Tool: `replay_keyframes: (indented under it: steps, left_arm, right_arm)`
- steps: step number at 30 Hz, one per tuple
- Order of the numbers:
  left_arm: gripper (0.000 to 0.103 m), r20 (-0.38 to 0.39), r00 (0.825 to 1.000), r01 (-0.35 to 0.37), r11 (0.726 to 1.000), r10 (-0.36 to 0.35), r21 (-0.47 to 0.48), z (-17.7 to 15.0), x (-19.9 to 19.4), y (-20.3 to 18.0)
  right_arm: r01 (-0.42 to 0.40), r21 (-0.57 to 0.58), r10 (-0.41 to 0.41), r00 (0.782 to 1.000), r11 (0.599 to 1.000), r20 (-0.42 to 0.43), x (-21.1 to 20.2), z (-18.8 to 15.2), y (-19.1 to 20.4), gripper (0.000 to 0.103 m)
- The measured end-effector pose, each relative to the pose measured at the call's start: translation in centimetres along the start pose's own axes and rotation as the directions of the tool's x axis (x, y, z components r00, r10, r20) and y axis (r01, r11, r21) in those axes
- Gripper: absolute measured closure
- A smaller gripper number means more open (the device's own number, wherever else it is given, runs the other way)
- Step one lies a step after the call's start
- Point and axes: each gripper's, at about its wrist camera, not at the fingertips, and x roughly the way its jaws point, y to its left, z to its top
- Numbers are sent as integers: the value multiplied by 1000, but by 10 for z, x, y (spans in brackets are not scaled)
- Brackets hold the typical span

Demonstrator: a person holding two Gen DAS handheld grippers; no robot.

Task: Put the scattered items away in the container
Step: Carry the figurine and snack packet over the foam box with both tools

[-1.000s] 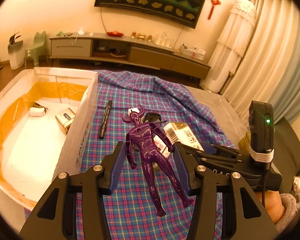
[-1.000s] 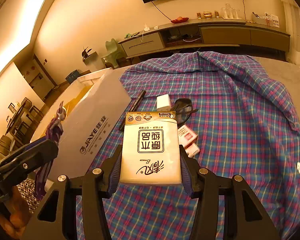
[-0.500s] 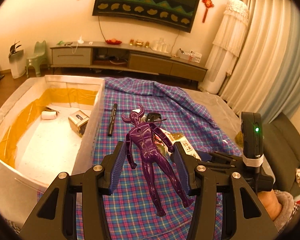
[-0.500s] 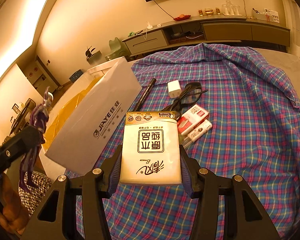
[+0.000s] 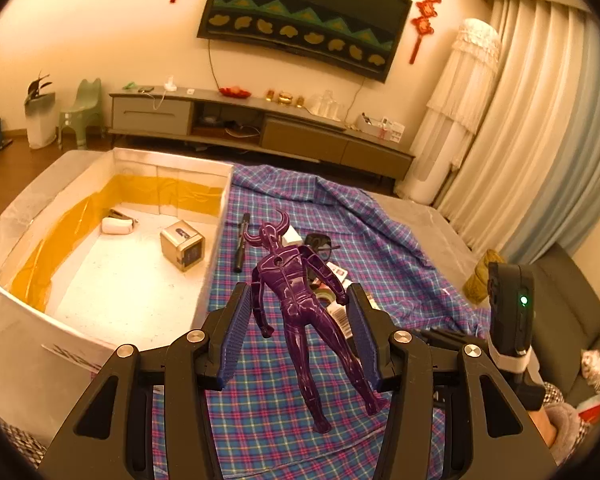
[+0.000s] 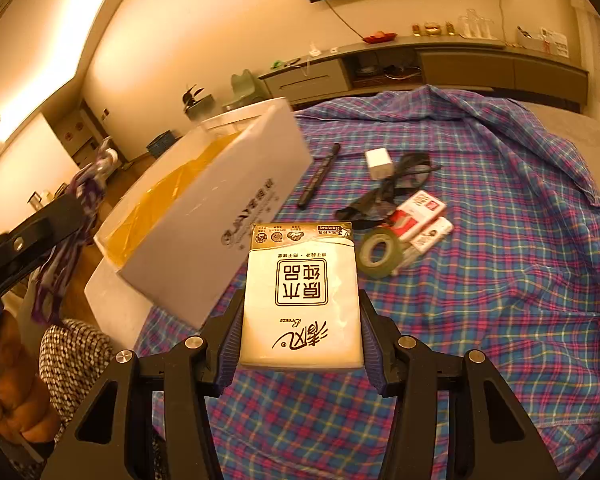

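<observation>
Both hands are carrying loads at once, presumably so two items go to the container in one trip. The left gripper (image 5: 296,332) is clamping a purple horned figure (image 5: 296,304) across its arms and hips, its head pointing far and its legs dangling near; it is hanging over the plaid cloth (image 5: 380,232), just right of the white foam box (image 5: 216,240). The right gripper (image 6: 300,336) is squeezing a pack of tissues (image 6: 300,300) by its long sides, the pads pressing both edges, above the cloth near the box's corner.

The box is sitting at the left, already holding a small tin cube (image 5: 182,244) and a white roll (image 5: 117,225).

Items lying on the cloth, not yet tidied: black marker (image 6: 318,176), white charger (image 6: 378,164), dark glasses (image 6: 396,184), red-and-white packets (image 6: 420,216), tape roll (image 6: 380,252).

Hard to read: in the right wrist view the figure is showing only as a blurred streak at the far left. The tissue pack's underside and the box's near wall are cut off.
</observation>
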Motion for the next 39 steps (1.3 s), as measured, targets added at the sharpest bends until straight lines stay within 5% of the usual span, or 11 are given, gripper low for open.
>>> replay_keyframes:
  steps: [39]
  left_arm:
    - [52, 71, 997, -23, 975, 40, -222, 38, -21, 133]
  right_arm:
    - [-83, -251, 88, 996, 965, 9, 18, 61, 151, 51]
